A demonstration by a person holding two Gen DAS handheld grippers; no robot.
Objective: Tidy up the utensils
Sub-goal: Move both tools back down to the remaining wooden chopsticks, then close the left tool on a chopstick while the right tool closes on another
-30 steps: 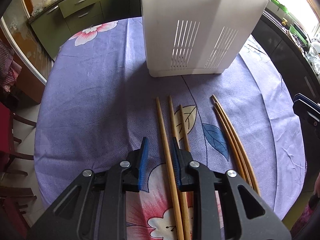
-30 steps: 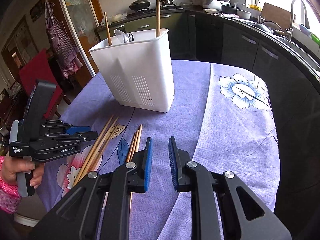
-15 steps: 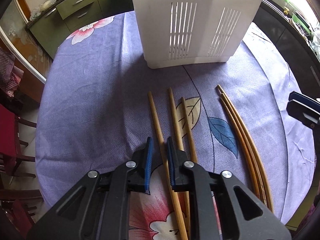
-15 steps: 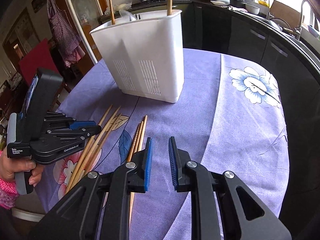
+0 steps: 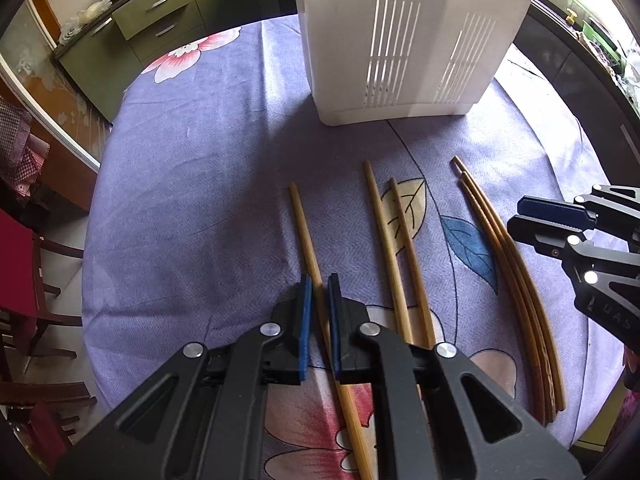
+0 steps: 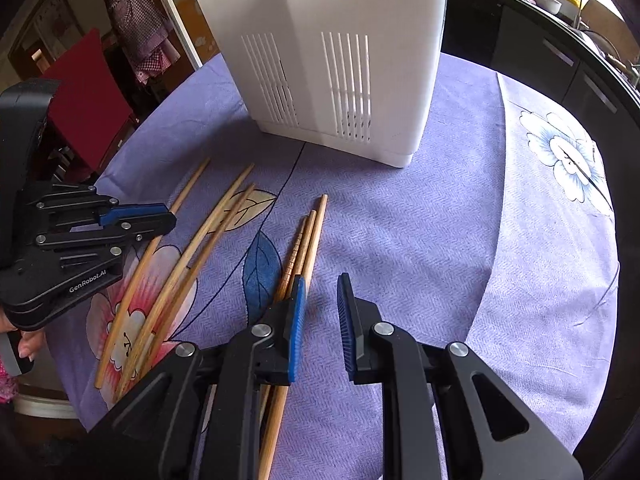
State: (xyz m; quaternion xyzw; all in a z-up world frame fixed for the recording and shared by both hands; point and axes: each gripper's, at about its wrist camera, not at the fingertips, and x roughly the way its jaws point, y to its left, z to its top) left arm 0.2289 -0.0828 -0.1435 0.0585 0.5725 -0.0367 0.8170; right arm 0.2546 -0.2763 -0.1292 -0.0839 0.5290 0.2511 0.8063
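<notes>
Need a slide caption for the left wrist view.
Left hand-held gripper shut on one chopstick; white utensil holder stands beyond.

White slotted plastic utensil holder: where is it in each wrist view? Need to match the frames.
Left wrist view: the white slotted plastic utensil holder stands top centre-right, beyond the far tips of the chopsticks.
Right wrist view: the holder stands top centre, again past the chopstick tips.
Shared landmark: the blue leaf print on the purple tablecloth, lying between the pair of pale chopsticks and the three darker ones in both.
</notes>
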